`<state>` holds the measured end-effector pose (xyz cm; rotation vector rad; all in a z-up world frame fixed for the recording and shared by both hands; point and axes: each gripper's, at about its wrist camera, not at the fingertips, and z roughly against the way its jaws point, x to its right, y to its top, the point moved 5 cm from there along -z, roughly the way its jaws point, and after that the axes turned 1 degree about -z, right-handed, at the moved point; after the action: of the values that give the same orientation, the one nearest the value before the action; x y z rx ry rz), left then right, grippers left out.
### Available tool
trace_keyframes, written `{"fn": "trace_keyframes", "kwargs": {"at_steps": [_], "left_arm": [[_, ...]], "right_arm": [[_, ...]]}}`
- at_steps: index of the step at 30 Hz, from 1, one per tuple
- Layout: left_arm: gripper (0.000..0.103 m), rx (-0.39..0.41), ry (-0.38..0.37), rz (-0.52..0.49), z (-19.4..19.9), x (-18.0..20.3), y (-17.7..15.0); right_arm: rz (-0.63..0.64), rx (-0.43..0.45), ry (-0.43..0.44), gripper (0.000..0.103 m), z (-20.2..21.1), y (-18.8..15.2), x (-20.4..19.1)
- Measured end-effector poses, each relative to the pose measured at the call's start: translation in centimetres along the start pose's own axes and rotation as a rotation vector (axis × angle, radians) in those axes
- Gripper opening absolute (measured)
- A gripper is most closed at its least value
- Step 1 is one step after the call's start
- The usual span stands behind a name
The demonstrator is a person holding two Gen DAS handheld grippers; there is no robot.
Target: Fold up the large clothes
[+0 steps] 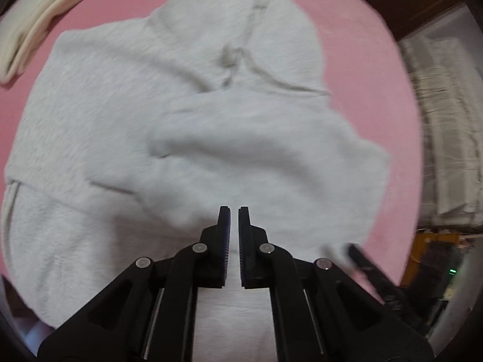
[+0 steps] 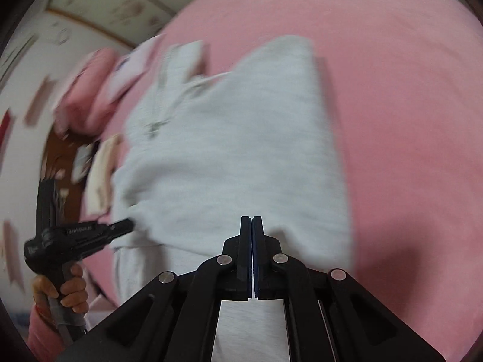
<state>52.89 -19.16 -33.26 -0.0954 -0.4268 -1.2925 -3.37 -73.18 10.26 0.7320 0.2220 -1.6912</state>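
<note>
Pale grey fleece hooded sweatshirt [image 1: 187, 138]: spread across pink bedsheet [image 1: 356, 60], centre frame, one side folded inward. Left gripper [image 1: 235, 211] and right gripper [image 2: 251, 220]: jaws closed, empty, above lower hem. Advice: pinch hem corners evenly, fold toward hood.

Bare pink bed [image 2: 407, 105] right of hoodie [image 2: 226, 157]; folded cream cloth [image 1: 36, 24] far-left

the left gripper [image 1: 234, 211] is hovering over the grey hoodie [image 1: 181, 138], its jaws nearly touching with nothing between them. the hoodie is lying on a pink sheet [image 1: 362, 69], a folded cream garment [image 1: 39, 21] resting beyond the hoodie's far left edge.
</note>
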Motion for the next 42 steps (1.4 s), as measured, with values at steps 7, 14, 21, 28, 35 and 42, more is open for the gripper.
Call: {"fn": "trace_keyframes", "kwargs": {"at_steps": [7, 14, 21, 28, 35, 42], "left_arm": [[0.001, 0.071, -0.023, -0.012, -1.6, 2.4, 5.2], [0.001, 0.032, 0.224, 0.147, -6.8, -5.3, 5.5], [0.001, 0.083, 0.108, 0.325, -7.1, -9.4, 5.3], [0.001, 0.080, 0.213, 0.238, -7.4, -6.3, 6.0], [0.001, -0.055, 0.225, 0.158, -3.2, -5.6, 8.3], [0.015, -0.048, 0.368, -0.116, 3.0, -5.0, 15.9]], "right_arm": [[0.159, -0.097, 0.073, 0.000, -2.7, 2.5, -1.3], [0.108, -0.039, -0.033, 0.000, -2.9, 9.2, 4.7], [-0.103, 0.062, -0.078, 0.000, 1.7, 14.9, 16.9], [-0.195, 0.140, -0.130, 0.000, 7.2, 14.2, 22.8], [-0.142, 0.013, -0.136, 0.000, 10.4, 15.9, 21.4], [-0.117, -0.072, 0.099, 0.003, 12.5, 22.8, 16.1]]}}
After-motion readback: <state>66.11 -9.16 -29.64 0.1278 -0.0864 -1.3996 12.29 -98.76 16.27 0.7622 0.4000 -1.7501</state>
